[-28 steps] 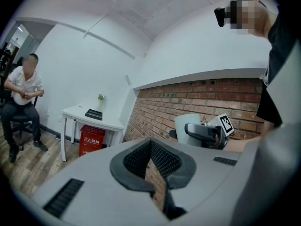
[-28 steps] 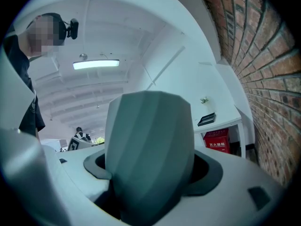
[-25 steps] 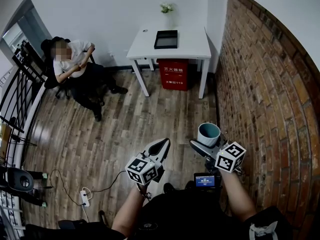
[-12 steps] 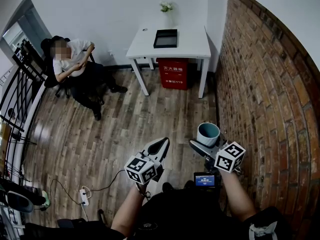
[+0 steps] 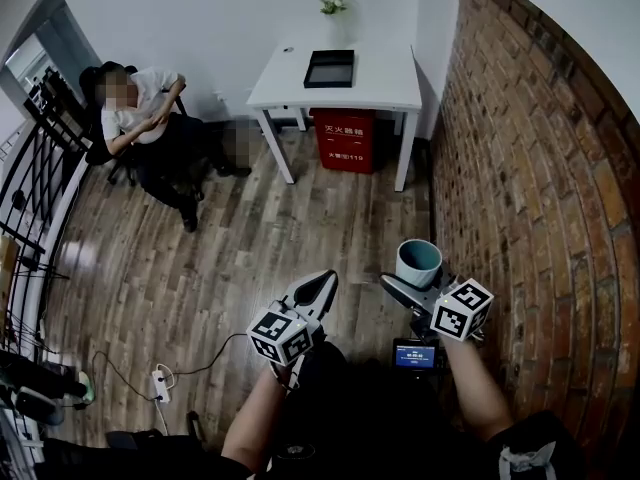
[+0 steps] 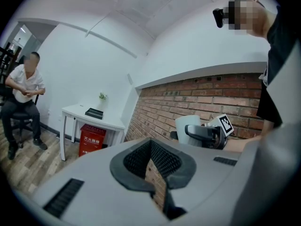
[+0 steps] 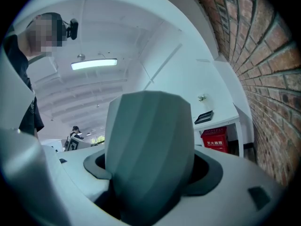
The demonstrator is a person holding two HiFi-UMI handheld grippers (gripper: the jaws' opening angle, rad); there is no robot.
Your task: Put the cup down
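Right gripper [image 5: 418, 280] clenched on the cup [image 5: 418, 261] by its side walls; cup upright in the air, well short of the desk [image 5: 390, 88]. Left gripper [image 5: 318, 290] closed, empty. Cup judged rigid, light, smooth, breakable: a mid-wall hold suits

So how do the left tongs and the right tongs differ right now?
The left tongs are shut and empty; the right tongs are clamped on the pale teal cup. The left tongs sit out over the wooden floor; the right tongs are close beside the brick wall. Both point toward the white table.
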